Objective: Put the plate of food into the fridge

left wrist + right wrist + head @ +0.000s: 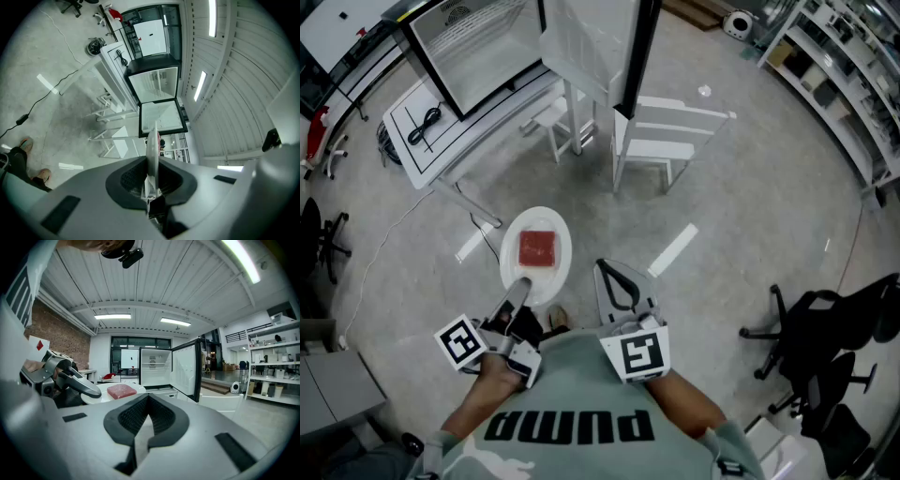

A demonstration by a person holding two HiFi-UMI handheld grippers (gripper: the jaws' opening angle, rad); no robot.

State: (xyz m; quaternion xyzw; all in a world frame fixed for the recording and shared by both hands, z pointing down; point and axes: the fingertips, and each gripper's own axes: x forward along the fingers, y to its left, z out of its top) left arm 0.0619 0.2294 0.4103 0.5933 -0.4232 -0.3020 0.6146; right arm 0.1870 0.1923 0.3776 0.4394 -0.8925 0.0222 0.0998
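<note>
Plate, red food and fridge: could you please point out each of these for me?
plate [508,255]: head view, bare left rim.
red food [537,249]: head view, middle of the block.
fridge [153,366]: right gripper view, back wall of the open interior.

The pale concrete floor [750,187] carried the room's furniture.
The open fridge [478,37] stood on it at the far side; a white table [487,117] stood beside the fridge, a black cable [425,125] lying on its top; a white chair [666,131] stood near the fridge door; black office chairs [834,319] stood well apart at the right; a thin white cord [389,239] trailed over the floor.
</note>
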